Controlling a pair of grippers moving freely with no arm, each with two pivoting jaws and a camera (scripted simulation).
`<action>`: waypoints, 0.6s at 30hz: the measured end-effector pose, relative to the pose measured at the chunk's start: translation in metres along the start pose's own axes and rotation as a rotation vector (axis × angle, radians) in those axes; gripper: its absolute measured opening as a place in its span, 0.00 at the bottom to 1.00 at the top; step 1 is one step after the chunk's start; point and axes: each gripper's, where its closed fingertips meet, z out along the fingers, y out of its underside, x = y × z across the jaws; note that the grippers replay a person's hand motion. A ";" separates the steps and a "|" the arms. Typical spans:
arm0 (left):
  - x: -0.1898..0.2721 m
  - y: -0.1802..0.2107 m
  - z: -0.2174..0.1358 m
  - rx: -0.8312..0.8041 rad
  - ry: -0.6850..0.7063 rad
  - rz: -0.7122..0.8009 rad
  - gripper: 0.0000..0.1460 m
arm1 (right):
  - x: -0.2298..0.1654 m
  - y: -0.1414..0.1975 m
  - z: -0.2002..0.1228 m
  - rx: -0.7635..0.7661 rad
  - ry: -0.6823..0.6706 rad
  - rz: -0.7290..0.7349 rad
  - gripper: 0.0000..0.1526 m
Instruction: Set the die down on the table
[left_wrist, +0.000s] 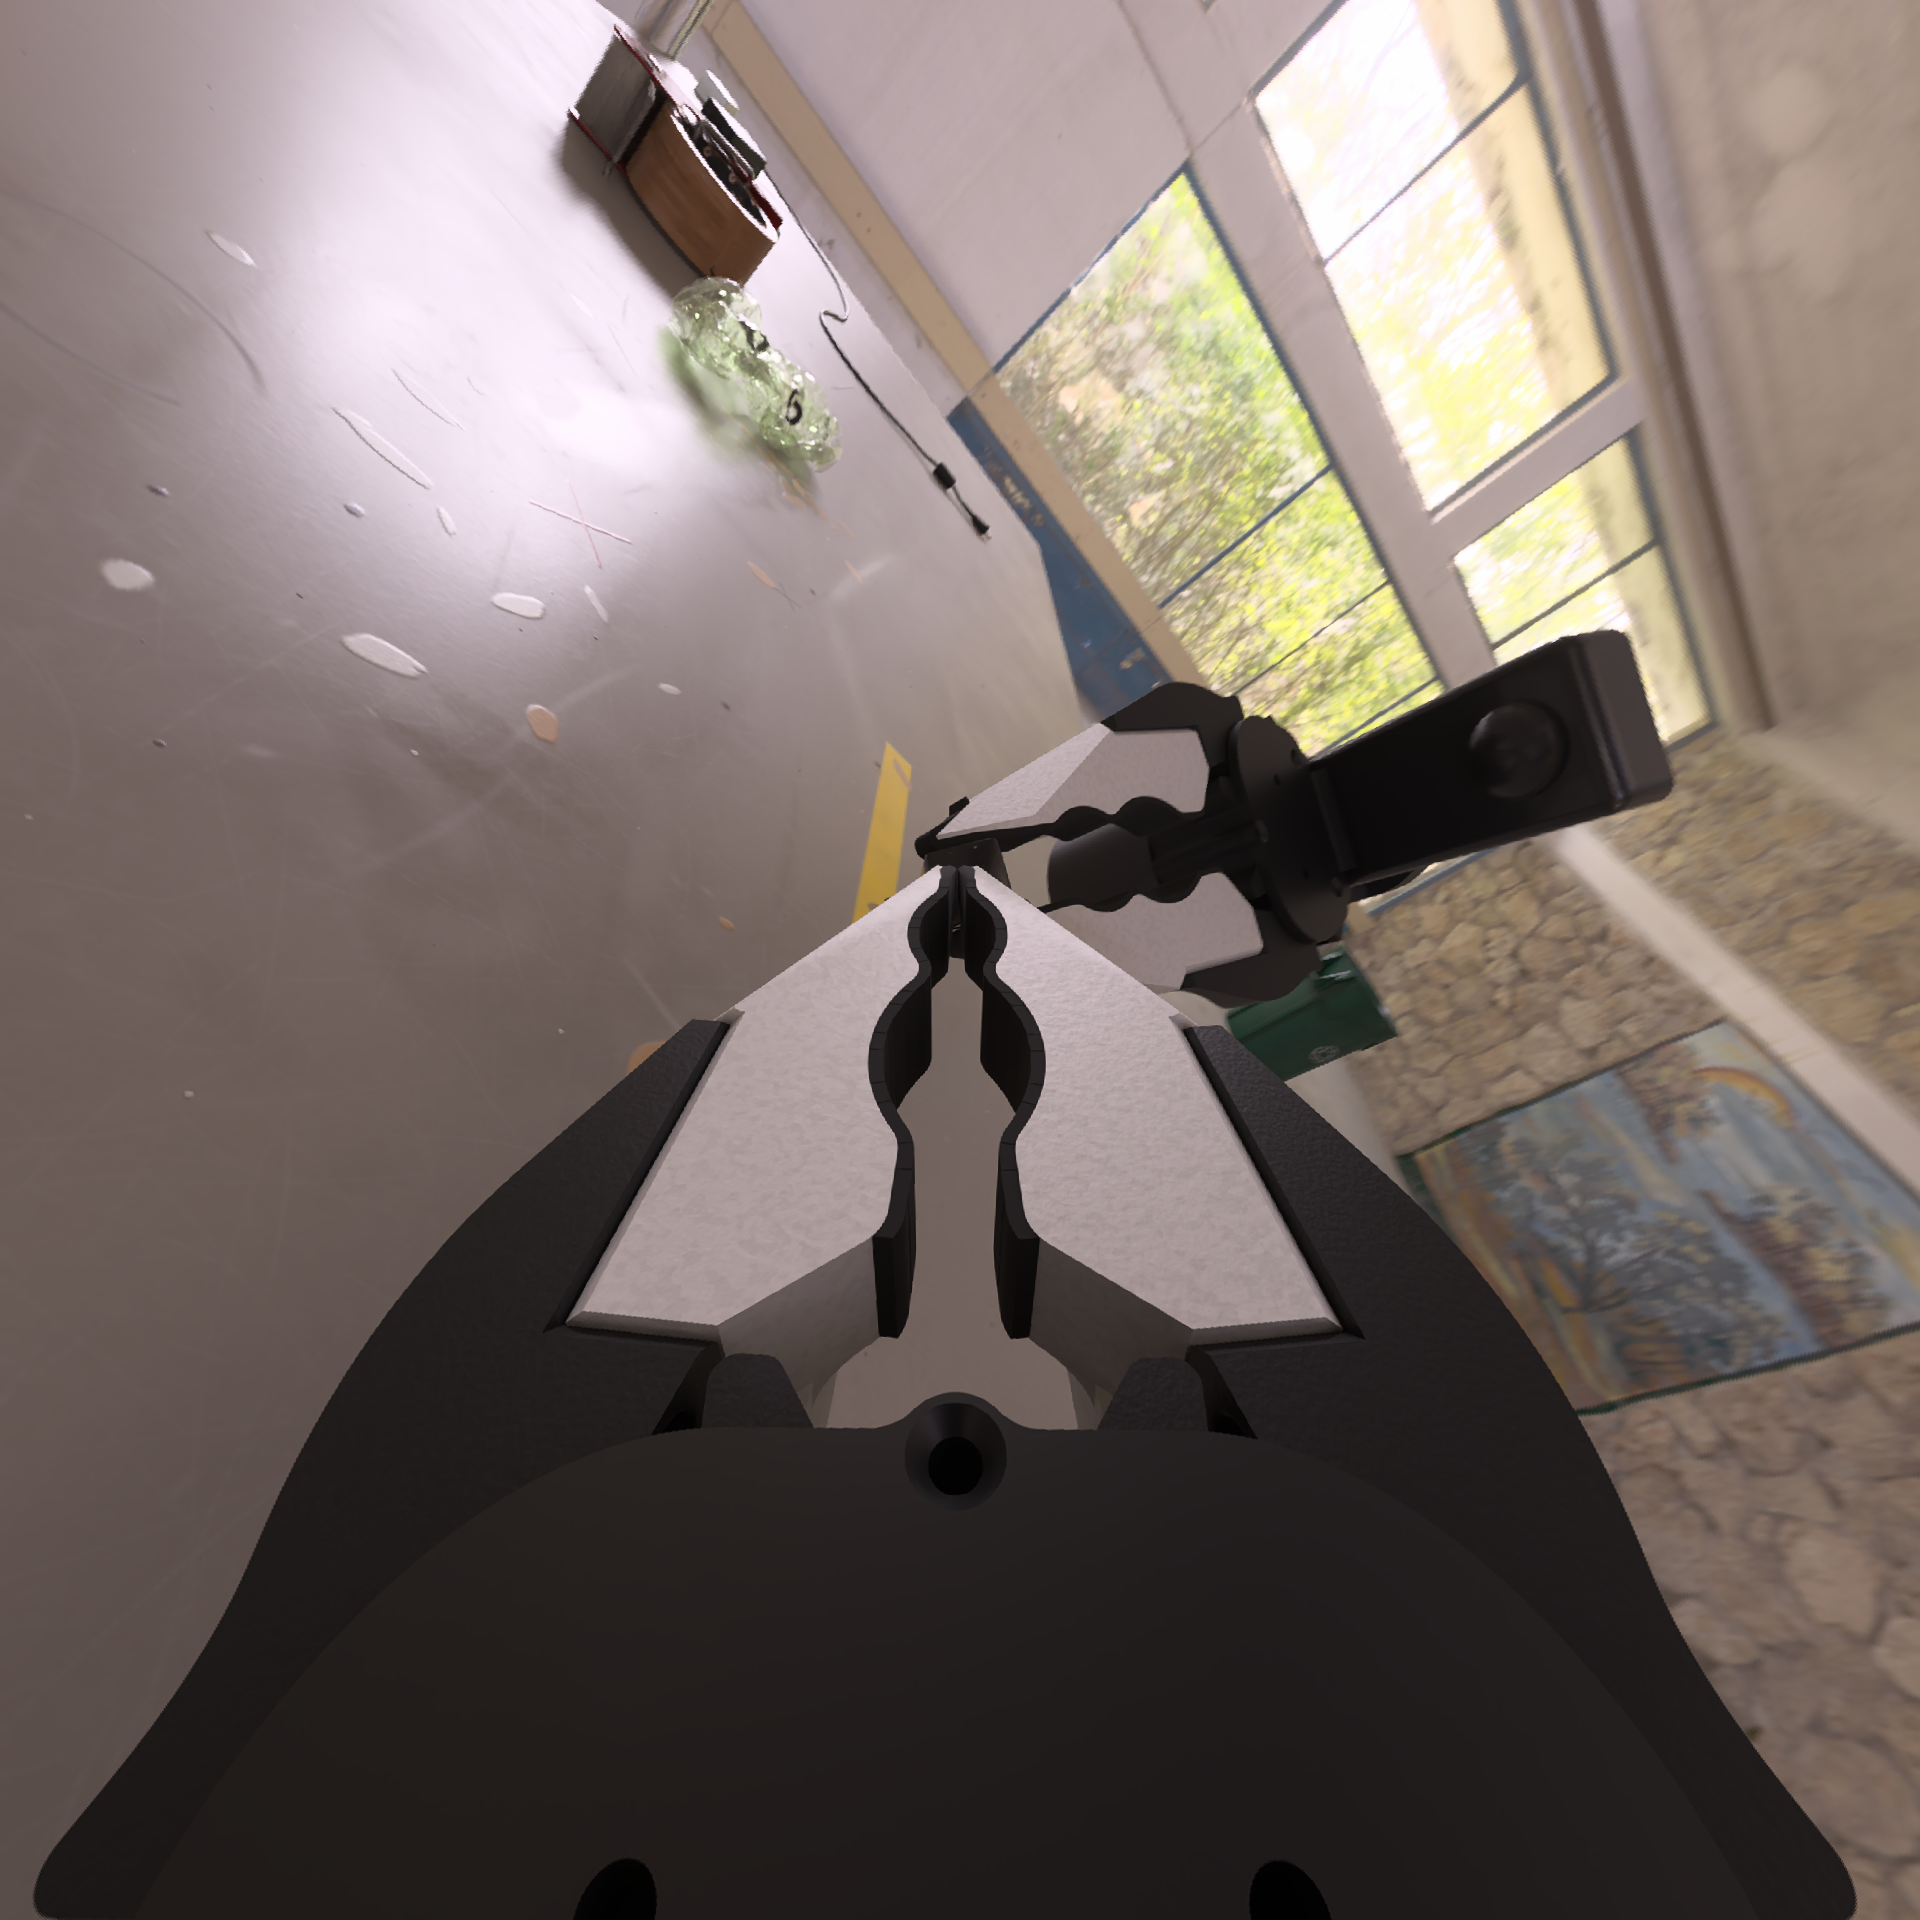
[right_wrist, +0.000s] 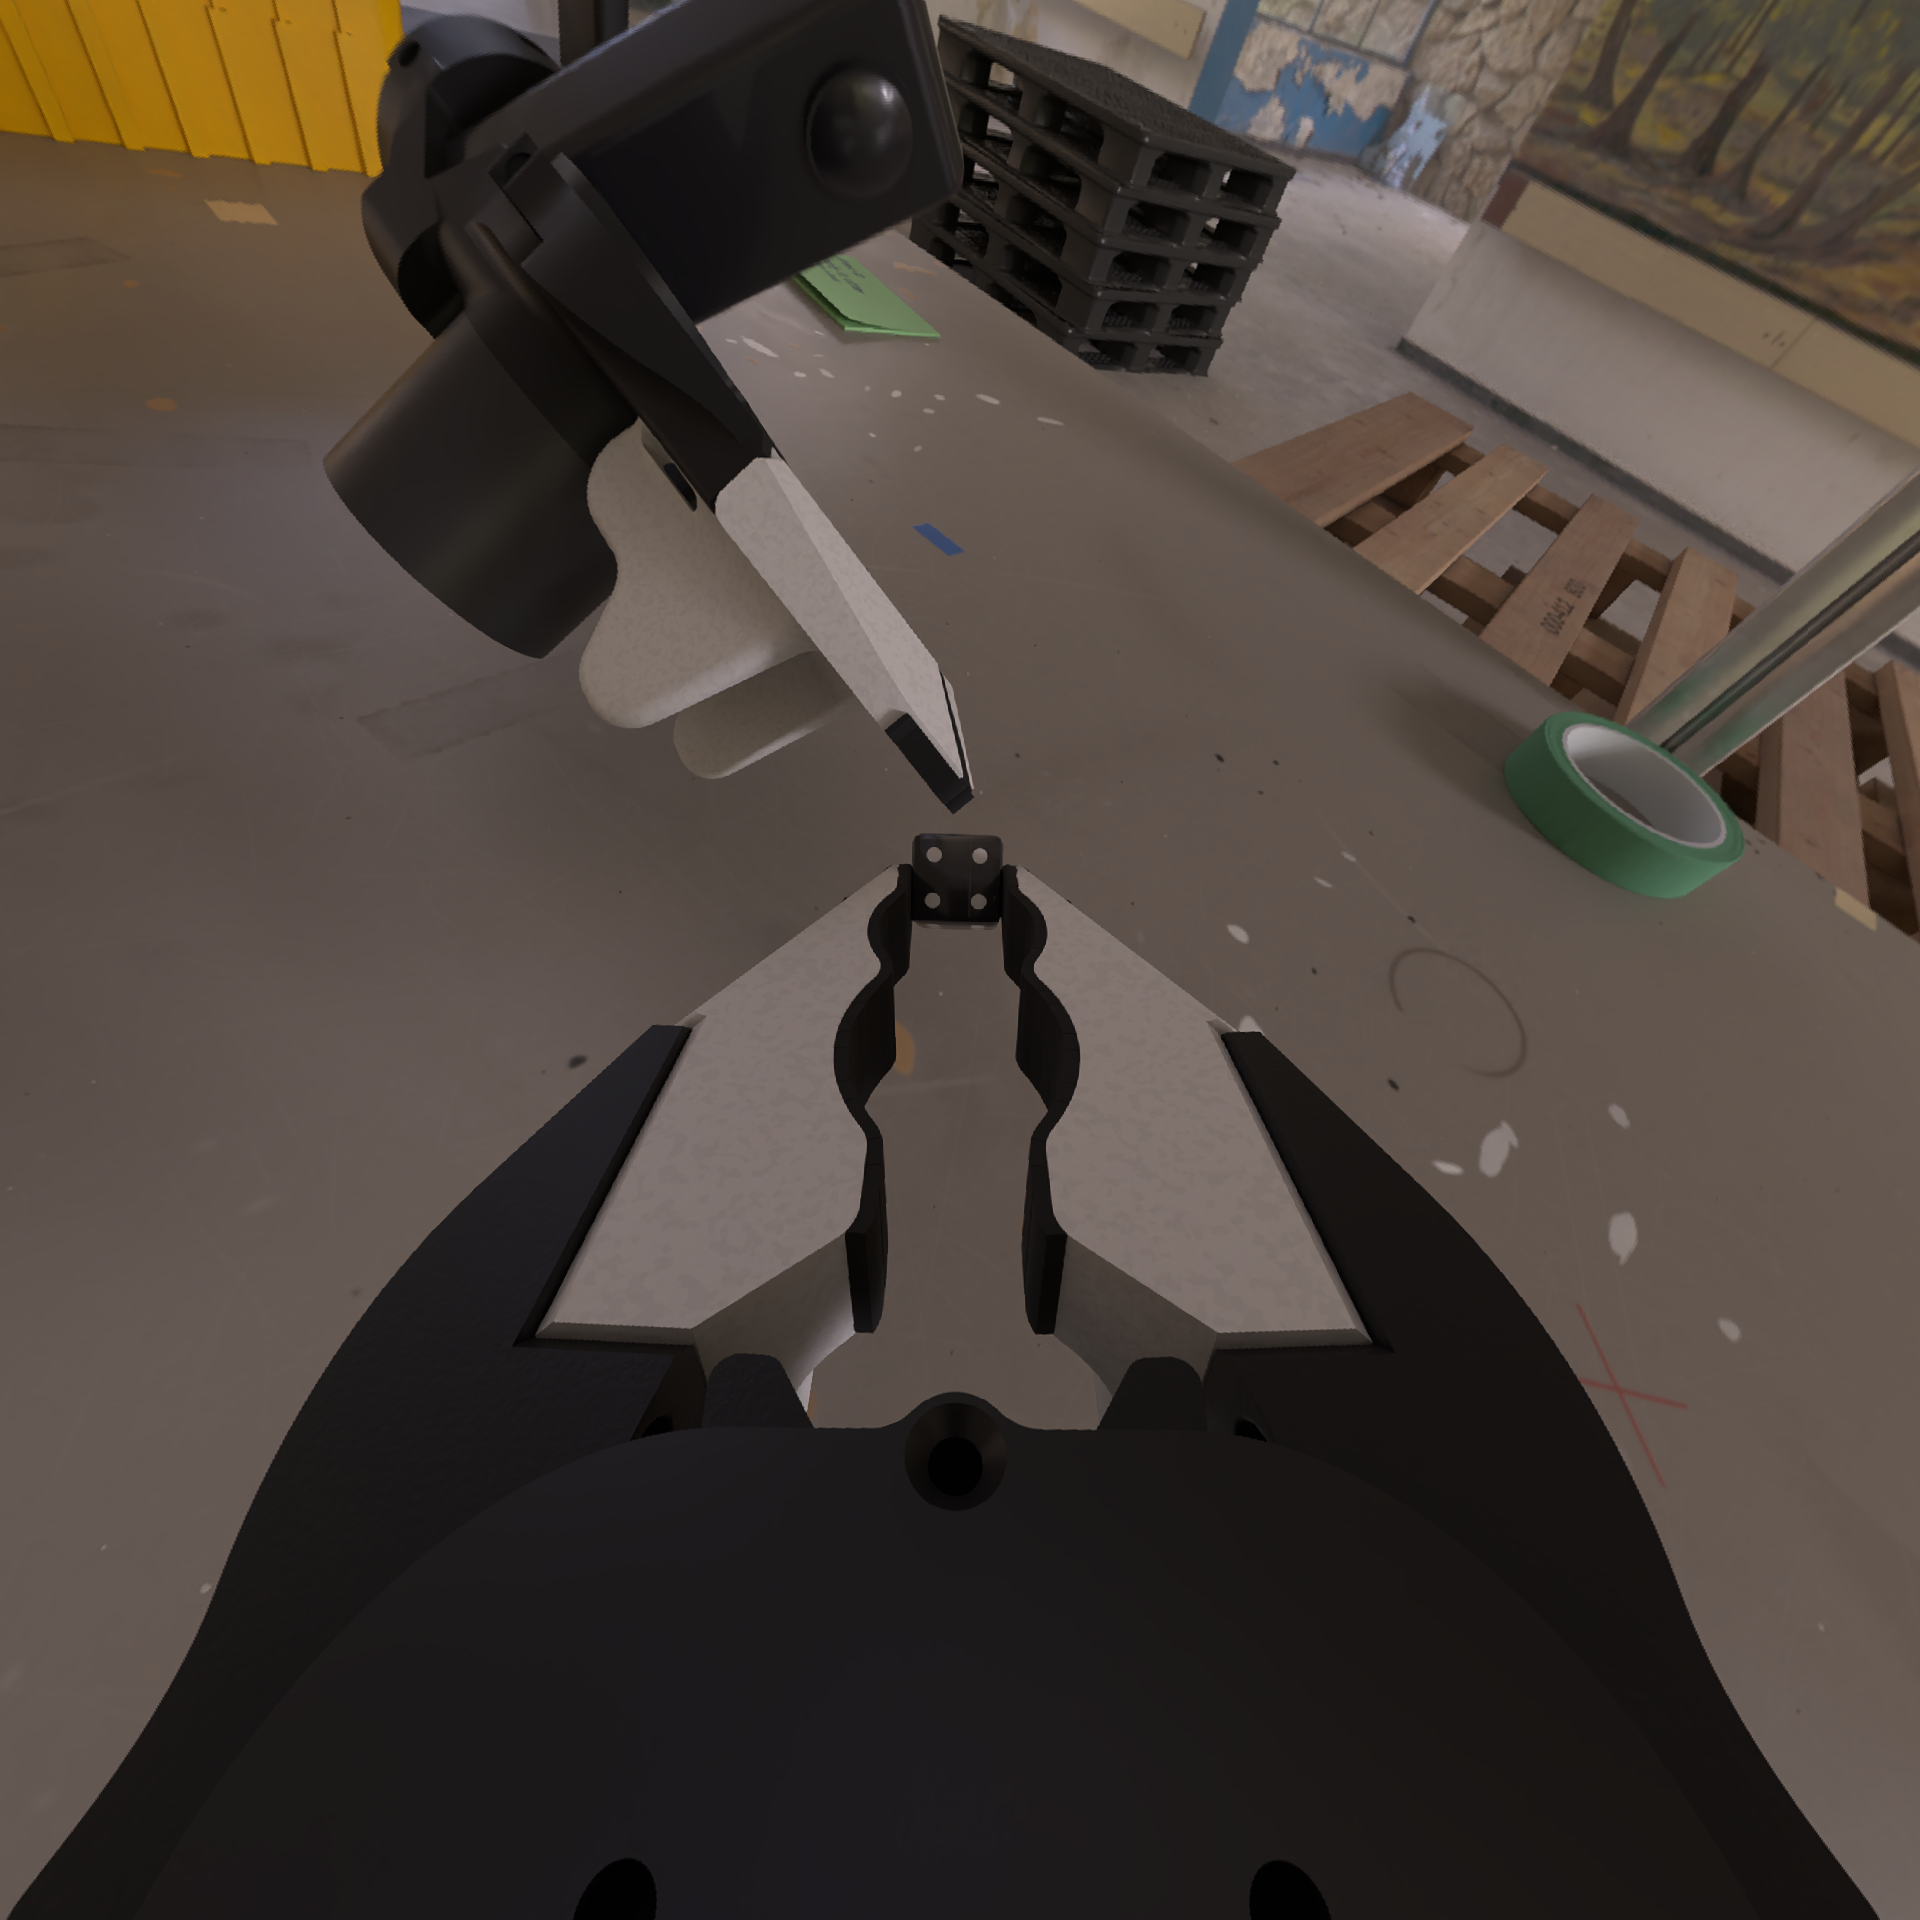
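Note:
A small black die with white pips (right_wrist: 957, 876) is pinched between the fingertips of my right gripper (right_wrist: 956, 896), held above the grey table (right_wrist: 364, 935). My left gripper (left_wrist: 958, 885) is shut and holds nothing. In the right wrist view the left gripper (right_wrist: 948, 777) comes down from the upper left, its closed tips just above the die and apart from it. In the left wrist view the right gripper (left_wrist: 951, 840) reaches in from the right, its tips meeting mine; the die is mostly hidden there.
A green tape roll (right_wrist: 1621, 808) lies near the table's right edge beside a metal pole (right_wrist: 1787, 634). A wooden box with gear (left_wrist: 675, 156), a clear crumpled lump (left_wrist: 753, 379) and a black cable (left_wrist: 894, 416) lie at the far end. Pallets stand beyond the table.

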 end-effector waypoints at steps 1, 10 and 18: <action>0.000 0.001 0.002 -0.009 -0.016 0.025 0.00 | 0.000 0.001 -0.001 -0.003 0.001 0.009 0.11; -0.004 -0.005 0.002 -0.027 -0.151 0.200 0.07 | 0.002 0.031 -0.019 -0.122 -0.023 0.075 0.11; -0.012 0.007 0.003 -0.079 -0.192 0.221 0.05 | -0.014 0.085 -0.031 -0.442 -0.139 0.192 0.11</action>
